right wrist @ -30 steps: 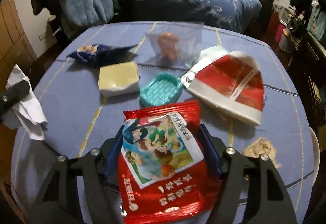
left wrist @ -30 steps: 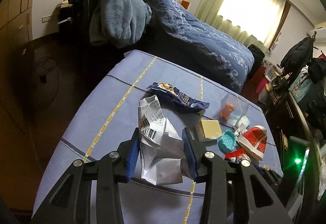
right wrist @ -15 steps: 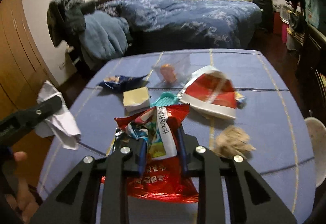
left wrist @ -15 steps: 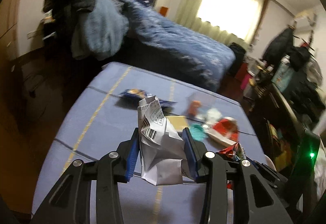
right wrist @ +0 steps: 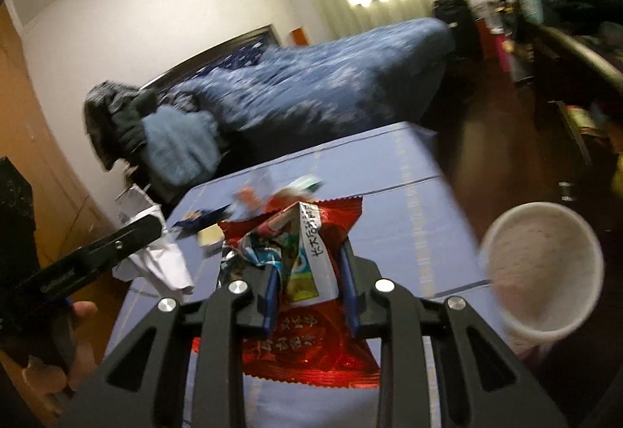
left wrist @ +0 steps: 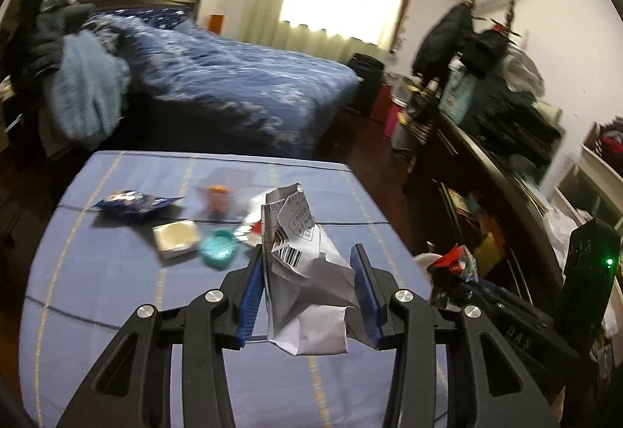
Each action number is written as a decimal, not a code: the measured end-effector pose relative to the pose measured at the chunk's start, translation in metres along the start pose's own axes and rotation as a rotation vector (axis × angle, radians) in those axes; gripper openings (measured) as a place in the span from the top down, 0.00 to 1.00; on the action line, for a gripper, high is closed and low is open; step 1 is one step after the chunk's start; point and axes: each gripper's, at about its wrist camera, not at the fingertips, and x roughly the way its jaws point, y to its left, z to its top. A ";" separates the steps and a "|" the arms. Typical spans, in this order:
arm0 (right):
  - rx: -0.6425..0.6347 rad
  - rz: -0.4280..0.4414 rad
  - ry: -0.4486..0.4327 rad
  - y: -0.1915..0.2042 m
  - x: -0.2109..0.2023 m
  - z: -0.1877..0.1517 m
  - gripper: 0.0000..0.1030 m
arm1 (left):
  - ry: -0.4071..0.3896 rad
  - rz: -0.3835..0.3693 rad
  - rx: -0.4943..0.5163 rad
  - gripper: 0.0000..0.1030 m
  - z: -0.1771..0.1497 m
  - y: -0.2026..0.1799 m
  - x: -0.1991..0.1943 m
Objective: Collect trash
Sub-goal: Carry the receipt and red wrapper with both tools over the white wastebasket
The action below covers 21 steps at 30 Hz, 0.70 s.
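My left gripper [left wrist: 307,252] holds a crumpled white paper [left wrist: 307,272] with a barcode label, up above the blue-clothed table [left wrist: 97,272]. Its jaws are opening slightly, and the paper still hangs between the blue pads. My right gripper [right wrist: 307,264] is shut on a crumpled red snack wrapper [right wrist: 311,350], lifted off the table. The left gripper's finger [right wrist: 117,245] and its paper [right wrist: 163,260] show at the left of the right wrist view. The red wrapper [left wrist: 451,260] also shows at the right in the left wrist view.
A white round container [right wrist: 541,272] stands just off the table's right side. On the table lie a blue snack packet [left wrist: 132,204], a yellow block [left wrist: 175,239], a teal dish [left wrist: 218,247] and a clear bag [left wrist: 218,198]. A bed [left wrist: 233,77] lies beyond. A cluttered dark desk [left wrist: 486,163] stands at the right.
The right gripper closed on the red wrapper and lifted it. Both grippers rose and swung right with their loads, and the white container came into the right wrist view.
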 end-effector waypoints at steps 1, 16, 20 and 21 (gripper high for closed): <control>0.006 -0.032 -0.016 -0.010 -0.006 0.001 0.73 | 0.003 -0.019 0.016 0.57 0.001 -0.010 0.004; 0.187 -0.414 -0.008 -0.196 -0.019 -0.026 0.72 | 0.205 -0.194 0.324 0.56 -0.018 -0.188 0.166; 0.224 -0.450 0.016 -0.226 -0.006 -0.038 0.72 | 0.247 -0.208 0.335 0.56 -0.022 -0.209 0.198; 0.236 -0.456 0.022 -0.235 -0.003 -0.041 0.72 | 0.253 -0.209 0.339 0.56 -0.023 -0.214 0.204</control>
